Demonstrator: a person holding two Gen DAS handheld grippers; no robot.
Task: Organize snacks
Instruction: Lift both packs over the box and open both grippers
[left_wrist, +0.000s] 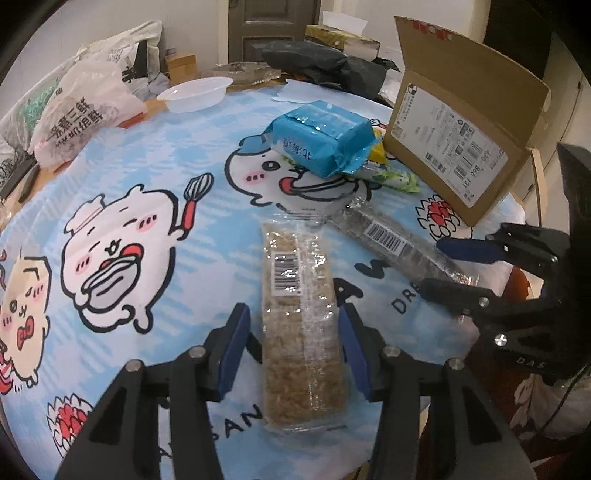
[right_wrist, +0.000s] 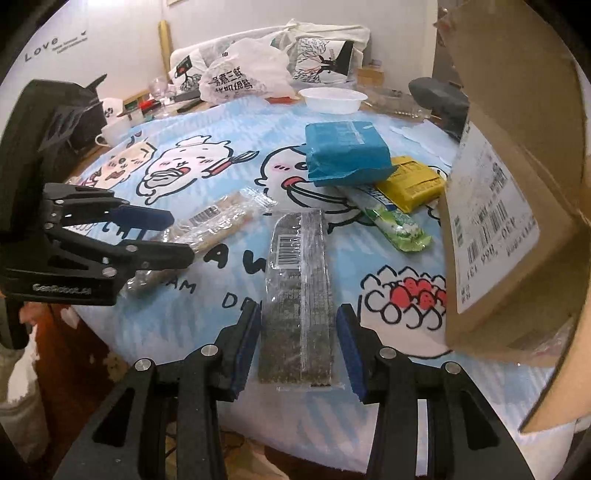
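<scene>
A tan grain bar (left_wrist: 295, 295) in clear wrap lies on the cartoon tablecloth (left_wrist: 155, 162), and my left gripper (left_wrist: 293, 310) is shut on its near half, a blue pad against each long side. The right wrist view shows that gripper (right_wrist: 181, 236) clamped across the tan bar (right_wrist: 221, 218). My right gripper (right_wrist: 298, 308) is shut on a dark seaweed bar (right_wrist: 299, 280) with a barcode label, pads on both edges. From the left wrist view, the right gripper (left_wrist: 431, 265) holds the dark bar (left_wrist: 391, 240) by its end.
A blue packet (right_wrist: 343, 155) rests on a yellow packet (right_wrist: 410, 184) and a green-white stick pack (right_wrist: 399, 225) mid-table. An open cardboard box (right_wrist: 517, 184) stands at the right. A white plastic bowl (right_wrist: 332, 98), plastic bags (left_wrist: 81, 110) and a cup (right_wrist: 110, 133) crowd the far side.
</scene>
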